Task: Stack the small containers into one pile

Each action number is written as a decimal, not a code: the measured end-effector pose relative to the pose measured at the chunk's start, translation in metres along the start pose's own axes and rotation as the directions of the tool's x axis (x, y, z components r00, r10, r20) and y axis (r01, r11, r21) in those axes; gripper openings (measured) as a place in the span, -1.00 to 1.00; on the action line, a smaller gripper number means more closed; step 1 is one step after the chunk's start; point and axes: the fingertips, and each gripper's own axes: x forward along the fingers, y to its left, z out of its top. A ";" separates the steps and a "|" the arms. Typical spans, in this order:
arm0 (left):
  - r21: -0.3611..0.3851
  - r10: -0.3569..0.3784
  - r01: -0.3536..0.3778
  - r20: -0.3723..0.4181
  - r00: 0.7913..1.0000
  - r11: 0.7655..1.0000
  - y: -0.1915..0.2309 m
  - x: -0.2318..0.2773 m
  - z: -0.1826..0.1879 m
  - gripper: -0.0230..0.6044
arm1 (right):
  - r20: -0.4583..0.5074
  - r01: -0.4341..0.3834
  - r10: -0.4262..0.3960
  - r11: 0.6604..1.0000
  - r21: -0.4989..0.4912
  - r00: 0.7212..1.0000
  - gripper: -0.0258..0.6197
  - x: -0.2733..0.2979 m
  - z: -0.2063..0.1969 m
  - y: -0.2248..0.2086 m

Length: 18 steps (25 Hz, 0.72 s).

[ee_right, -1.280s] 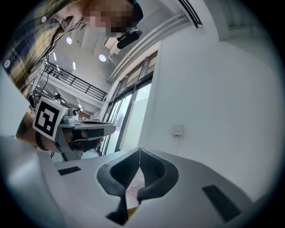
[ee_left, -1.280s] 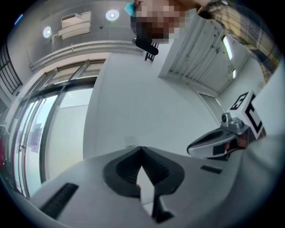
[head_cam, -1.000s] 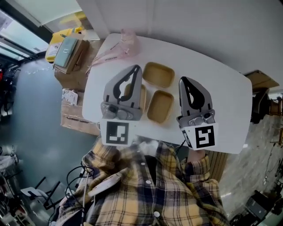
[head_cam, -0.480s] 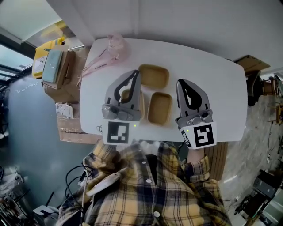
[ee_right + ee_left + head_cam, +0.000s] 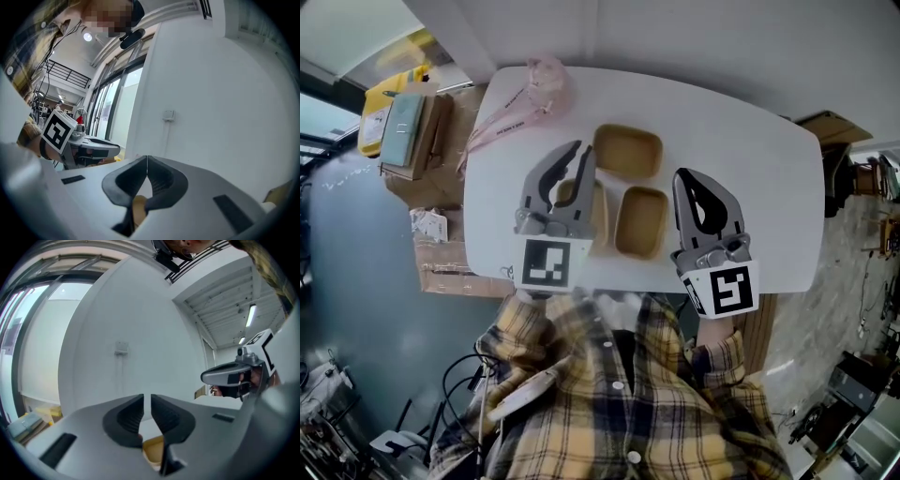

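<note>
Three shallow tan containers lie on the white table (image 5: 750,187): one at the back (image 5: 627,152), one nearer (image 5: 641,221), and one (image 5: 598,208) mostly hidden under my left gripper. My left gripper (image 5: 579,150) hovers over that container, shut and empty; its own view (image 5: 146,397) shows a bit of tan container (image 5: 153,450) below the jaws. My right gripper (image 5: 686,178) hangs just right of the near container, shut with nothing in it. In its own view (image 5: 146,159) a tan edge (image 5: 139,206) shows under the jaws.
A pink plastic bag (image 5: 525,98) lies at the table's far left corner. Cardboard boxes and a yellow item (image 5: 398,122) sit on the floor left of the table. The person's plaid shirt (image 5: 619,394) fills the near side.
The head view has drifted a little. My left gripper has tilted slightly to the left over its container. The right gripper and the containers keep their places.
</note>
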 end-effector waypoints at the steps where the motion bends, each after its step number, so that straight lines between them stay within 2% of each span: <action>1: -0.011 -0.001 0.001 -0.017 1.000 1.000 0.001 0.000 -0.005 -0.86 | -0.001 -0.002 0.002 1.000 0.003 1.000 -0.87 0.000 -0.001 0.001; 2: -0.021 -0.007 0.006 -0.033 0.999 1.000 0.001 0.000 -0.010 -0.82 | -0.002 -0.003 0.003 1.000 0.005 1.000 -0.87 0.001 -0.002 0.001; 4: -0.030 -0.018 0.017 -0.060 0.998 0.999 0.001 -0.001 -0.021 -0.59 | -0.004 -0.008 0.008 1.000 0.015 1.000 -0.87 0.001 -0.004 0.004; 7: -0.016 -0.029 0.028 -0.110 0.994 0.999 0.003 -0.002 -0.044 -0.48 | -0.004 -0.023 0.023 0.999 0.036 1.000 -0.87 0.003 -0.009 0.011; 9: -0.048 -0.033 0.025 -0.165 0.986 0.999 0.004 -0.003 -0.062 -0.39 | -0.007 -0.034 0.035 0.998 0.046 0.999 -0.87 0.003 -0.013 0.015; 11: -0.083 -0.030 0.012 -0.222 0.975 0.996 0.007 -0.006 -0.083 -0.31 | -0.012 -0.046 0.047 0.998 0.052 0.999 -0.87 0.004 -0.017 0.020; 15: -0.062 -0.011 -0.009 -0.320 0.947 0.998 0.010 -0.012 -0.122 -0.30 | -0.022 -0.056 0.058 0.996 0.071 0.998 -0.87 0.006 -0.025 0.024; 18: -0.077 -0.010 -0.022 -0.390 0.921 0.997 0.010 -0.017 -0.151 -0.30 | -0.035 -0.057 0.061 0.994 0.090 0.998 -0.87 0.006 -0.032 0.025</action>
